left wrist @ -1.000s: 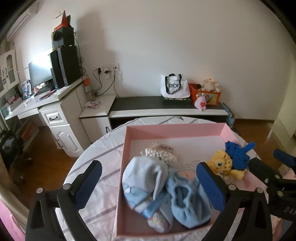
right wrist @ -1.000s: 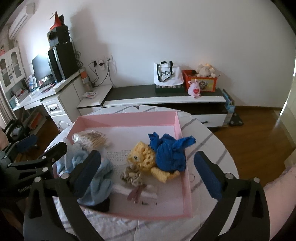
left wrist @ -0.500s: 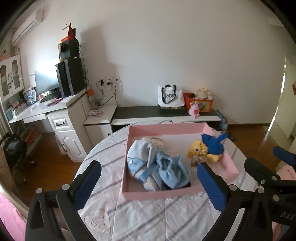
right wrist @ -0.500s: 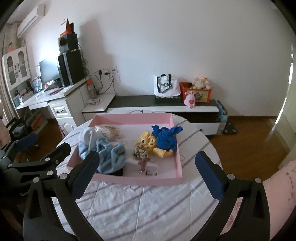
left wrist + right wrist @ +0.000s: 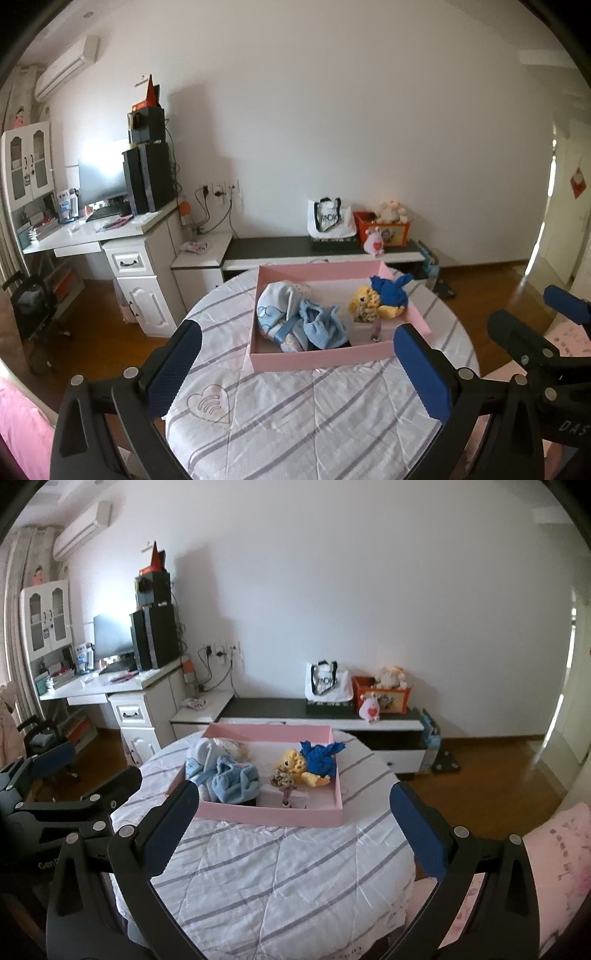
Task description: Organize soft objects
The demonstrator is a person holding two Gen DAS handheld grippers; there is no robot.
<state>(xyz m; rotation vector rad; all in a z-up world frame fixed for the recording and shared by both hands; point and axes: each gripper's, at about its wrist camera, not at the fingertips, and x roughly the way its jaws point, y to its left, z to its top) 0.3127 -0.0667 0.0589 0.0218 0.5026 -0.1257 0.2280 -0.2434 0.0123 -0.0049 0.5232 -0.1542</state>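
Your left tool (image 5: 297, 373) hangs wide and empty above the round surface (image 5: 295, 413) with its striped white quilted cover. Your right tool (image 5: 291, 829) is spread wide too, gripping nothing. The shallow pink cardboard tray (image 5: 271, 814) sits at the far side of the surface, holding pale blue fleece baby clothes (image 5: 232, 775), a yellow knitted toy (image 5: 291, 762) and a dark blue crumpled cloth (image 5: 321, 758).
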